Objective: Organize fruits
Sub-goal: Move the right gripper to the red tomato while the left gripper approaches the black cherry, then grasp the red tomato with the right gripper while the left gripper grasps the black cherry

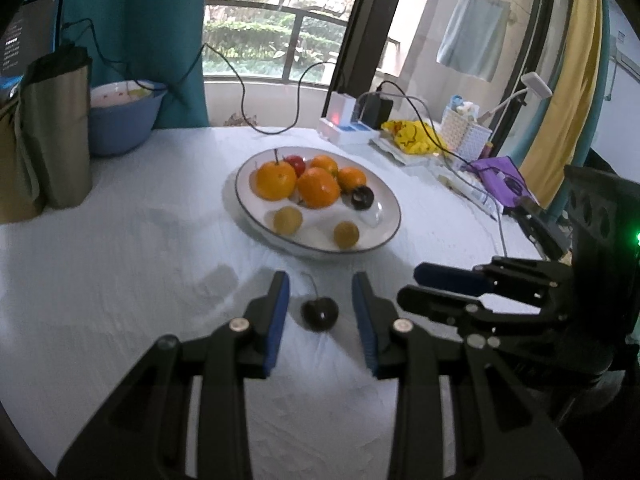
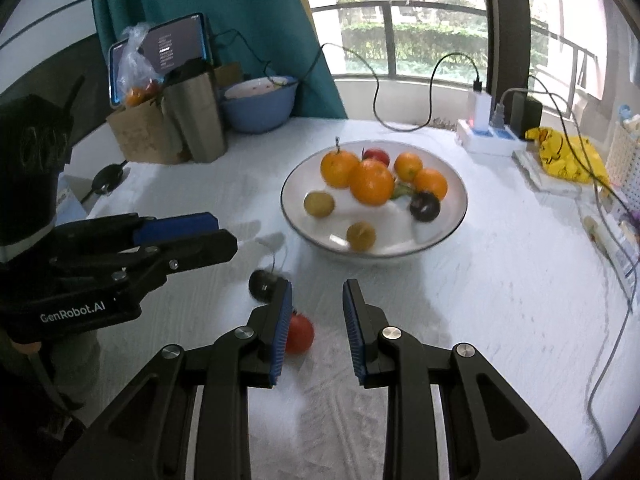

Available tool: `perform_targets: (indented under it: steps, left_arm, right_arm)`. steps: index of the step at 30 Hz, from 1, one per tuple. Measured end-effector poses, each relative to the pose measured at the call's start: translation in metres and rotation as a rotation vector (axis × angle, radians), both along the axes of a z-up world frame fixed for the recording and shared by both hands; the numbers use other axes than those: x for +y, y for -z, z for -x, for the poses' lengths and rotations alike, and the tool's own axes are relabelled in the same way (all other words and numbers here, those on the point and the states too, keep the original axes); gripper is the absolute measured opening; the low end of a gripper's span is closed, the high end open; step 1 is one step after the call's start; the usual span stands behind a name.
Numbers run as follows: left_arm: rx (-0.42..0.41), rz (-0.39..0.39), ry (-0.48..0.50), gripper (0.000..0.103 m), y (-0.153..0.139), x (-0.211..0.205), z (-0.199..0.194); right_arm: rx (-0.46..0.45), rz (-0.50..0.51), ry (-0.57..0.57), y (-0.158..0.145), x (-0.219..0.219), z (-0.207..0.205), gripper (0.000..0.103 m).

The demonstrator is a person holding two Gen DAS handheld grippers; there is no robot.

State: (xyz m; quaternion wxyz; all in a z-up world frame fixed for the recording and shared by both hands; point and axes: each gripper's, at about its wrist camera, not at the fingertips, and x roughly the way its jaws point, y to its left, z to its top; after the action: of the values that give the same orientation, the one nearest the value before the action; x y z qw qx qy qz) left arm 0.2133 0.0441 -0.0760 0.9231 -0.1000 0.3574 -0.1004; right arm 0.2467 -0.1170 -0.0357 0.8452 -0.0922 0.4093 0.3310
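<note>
Left wrist view: our left gripper (image 1: 320, 292) hangs low over the table with its blue pads spread wide, and a dark cherry (image 1: 319, 313) with a thin stem lies on the cloth between them, touching neither pad. Our right gripper (image 1: 436, 288) reaches in from the right side, seen side-on there; the right wrist view shows its own fingers (image 2: 317, 300) parted just as wide. A small red fruit (image 2: 299, 334) sits on the cloth against the inner face of its left pad, half hidden behind it, and the cherry (image 2: 262, 285) lies just beyond that pad's tip.

Past both grippers stands a white plate (image 1: 386, 194) with a dark rim. It holds four oranges (image 1: 318, 187) bunched toward the back, a red fruit (image 1: 295, 165) behind them, a dark round fruit (image 1: 362, 197) at their right, and two small yellow-brown fruits (image 1: 287, 220) nearer the front.

The table (image 1: 120, 280) is covered in a pale, finely textured cloth. At its far left we see a blue basin (image 1: 120, 120), a grey bag (image 1: 56, 128) and a lit tablet screen (image 2: 176, 46). At the far right sit a white power strip (image 2: 490, 138) with plugged cables, a yellow cloth (image 2: 568, 156) and a white lattice basket (image 1: 466, 130). Behind the table hang a teal curtain (image 1: 160, 20) and a window (image 1: 276, 20) with a railing and greenery outside.
</note>
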Motion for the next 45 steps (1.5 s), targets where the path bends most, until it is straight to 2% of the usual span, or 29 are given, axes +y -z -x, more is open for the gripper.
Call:
perform_targets:
  steps: [12,22,32,45]
  left_arm:
    - [0.035,0.001,-0.011,0.034,0.018,-0.002,0.014]
    - [0.064,-0.016,-0.025,0.035,0.024,-0.004,0.008]
    - [0.09,-0.028,-0.03,0.035,0.027,-0.012,-0.007]
    - [0.131,-0.092,0.0,0.034,0.038,-0.028,-0.029]
  right_arm:
    - [0.058,0.021,-0.023,0.026,0.008,0.013,0.028]
    - [0.08,0.039,-0.032,0.035,0.014,0.009,0.029]
    - [0.092,0.005,-0.052,0.033,0.01,0.006,0.029]
    - [0.068,-0.005,0.034,0.019,-0.028,-0.015,0.029]
